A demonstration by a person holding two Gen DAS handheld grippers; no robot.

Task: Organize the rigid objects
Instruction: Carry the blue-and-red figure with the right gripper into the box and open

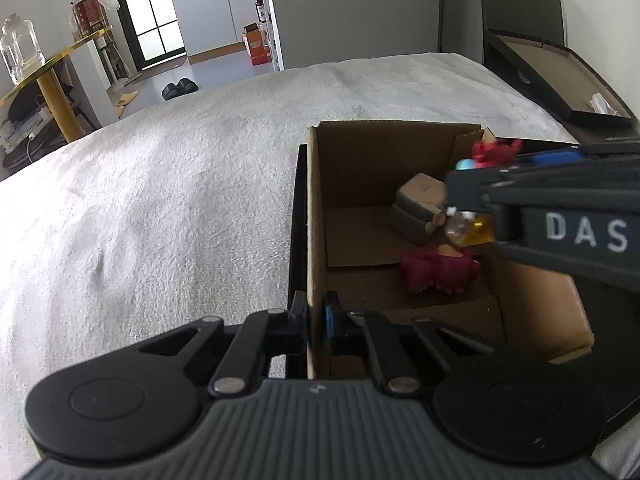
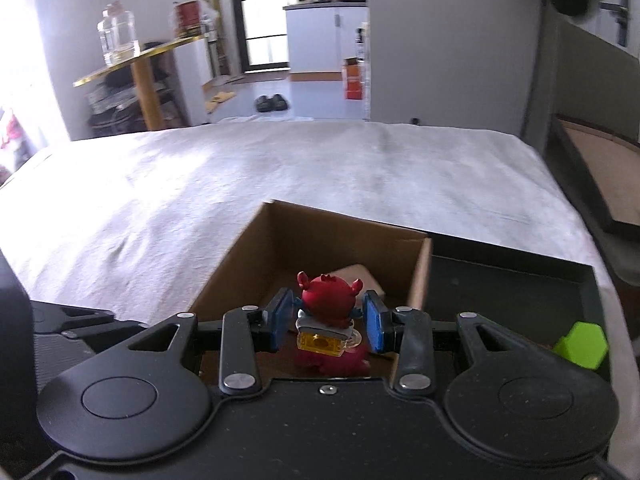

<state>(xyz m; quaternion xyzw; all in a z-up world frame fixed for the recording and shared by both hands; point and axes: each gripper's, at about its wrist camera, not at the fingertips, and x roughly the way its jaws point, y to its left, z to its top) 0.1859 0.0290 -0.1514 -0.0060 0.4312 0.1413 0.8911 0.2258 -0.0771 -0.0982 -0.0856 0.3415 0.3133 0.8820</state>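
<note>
An open cardboard box (image 1: 320, 184) stands on a white-covered table. My left gripper (image 1: 316, 320) is shut on the box's near left wall. Inside the box lie a tan block (image 1: 420, 208) and a pink toy (image 1: 436, 270). My right gripper (image 2: 328, 318) is over the box. A red figure on a yellow base (image 2: 326, 308) sits between its blue pads (image 2: 374, 322), and the pads stand slightly apart from the figure. The same figure (image 1: 492, 152) shows in the left wrist view beside the right gripper's body (image 1: 560, 216).
A black tray (image 2: 520, 280) lies to the right of the box with a green hexagonal piece (image 2: 582, 344) in it. Another flat open box (image 1: 560, 76) is at the far right. A gold side table (image 2: 140, 60) with jars stands beyond the table.
</note>
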